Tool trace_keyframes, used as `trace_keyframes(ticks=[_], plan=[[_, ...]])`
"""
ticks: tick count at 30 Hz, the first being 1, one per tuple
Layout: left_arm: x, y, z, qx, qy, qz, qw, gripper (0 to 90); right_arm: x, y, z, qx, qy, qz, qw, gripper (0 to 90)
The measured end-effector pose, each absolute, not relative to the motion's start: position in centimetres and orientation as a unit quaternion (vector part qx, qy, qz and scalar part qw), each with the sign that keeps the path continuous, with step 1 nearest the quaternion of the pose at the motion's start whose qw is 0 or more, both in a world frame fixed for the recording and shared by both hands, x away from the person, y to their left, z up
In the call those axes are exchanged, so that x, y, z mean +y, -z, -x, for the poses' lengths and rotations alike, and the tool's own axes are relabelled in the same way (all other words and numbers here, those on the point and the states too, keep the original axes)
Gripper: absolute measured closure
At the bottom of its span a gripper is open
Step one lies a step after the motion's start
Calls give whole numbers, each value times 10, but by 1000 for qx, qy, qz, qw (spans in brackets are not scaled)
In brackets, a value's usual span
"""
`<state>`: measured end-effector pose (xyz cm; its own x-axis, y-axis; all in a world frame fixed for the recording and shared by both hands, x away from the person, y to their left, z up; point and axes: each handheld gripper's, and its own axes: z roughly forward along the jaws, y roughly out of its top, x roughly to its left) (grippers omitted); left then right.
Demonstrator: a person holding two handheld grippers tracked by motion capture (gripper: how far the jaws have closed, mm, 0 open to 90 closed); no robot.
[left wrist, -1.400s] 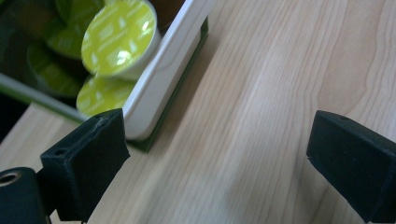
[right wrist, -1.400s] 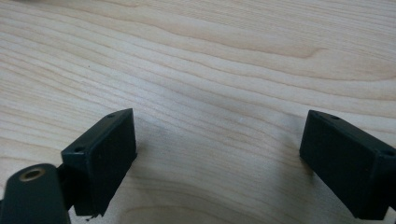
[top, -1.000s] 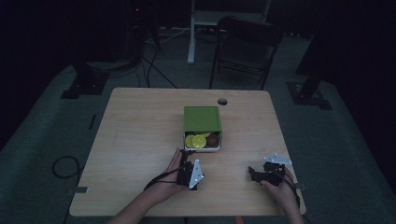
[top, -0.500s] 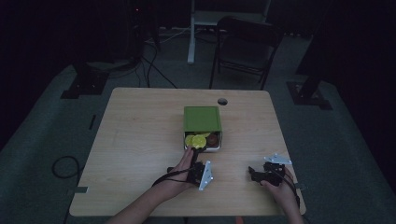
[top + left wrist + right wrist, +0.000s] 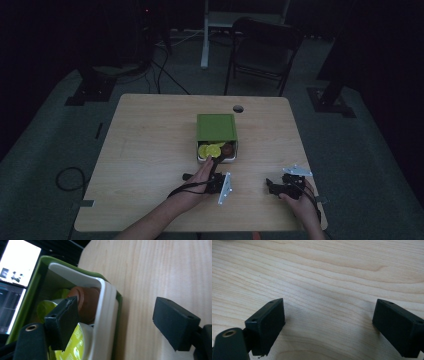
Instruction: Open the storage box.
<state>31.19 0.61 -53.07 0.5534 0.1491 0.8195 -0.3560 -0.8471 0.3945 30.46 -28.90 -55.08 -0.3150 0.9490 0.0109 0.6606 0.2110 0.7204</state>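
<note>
Straddling the white plastic tray's [image 5: 106,315] rigid, light, slippery rim at frame centre, the left gripper's [image 5: 120,322] fingers have just been narrowing, not yet pinching; the right gripper's [image 5: 332,327] fingers gape empty.

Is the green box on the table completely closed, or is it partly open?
Partly open. The green box has its white inner tray drawn out on the near side, showing yellow-green discs and a brown piece inside.

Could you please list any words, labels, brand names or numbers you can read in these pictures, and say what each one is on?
No text can be read.
Green rectangular box with white inner tray: no label shows.
Yellow-green round pieces and brown round piece inside it: no print visible.
Bright screen beyond the box, in the left gripper view: its content is too blurred to read.
</note>
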Motion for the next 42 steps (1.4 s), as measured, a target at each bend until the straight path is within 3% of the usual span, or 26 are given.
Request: trace_keyframes(ticks=[9, 12, 16, 21, 37, 42], plan=[[3, 540, -317, -96, -511, -821, 236, 372, -289, 551, -305, 745, -320, -540, 225, 103], [3, 543, -320, -99, -507, -824, 233, 395, -289, 551, -305, 745, -320, -540, 225, 105], [2, 547, -323, -104, -508, -828, 215, 489, -289, 551, -305, 745, -321, -540, 225, 106], [0, 549, -325, -109, -516, -822, 213, 504, -289, 551, -305, 745, -321, -540, 225, 106], [-7, 553, -326, -128, -566, -798, 165, 715, -289, 551, -305, 745, -321, -540, 225, 106], [-8, 552, -326, -127, -565, -799, 163, 718, -289, 551, -305, 745, -321, -540, 225, 106]])
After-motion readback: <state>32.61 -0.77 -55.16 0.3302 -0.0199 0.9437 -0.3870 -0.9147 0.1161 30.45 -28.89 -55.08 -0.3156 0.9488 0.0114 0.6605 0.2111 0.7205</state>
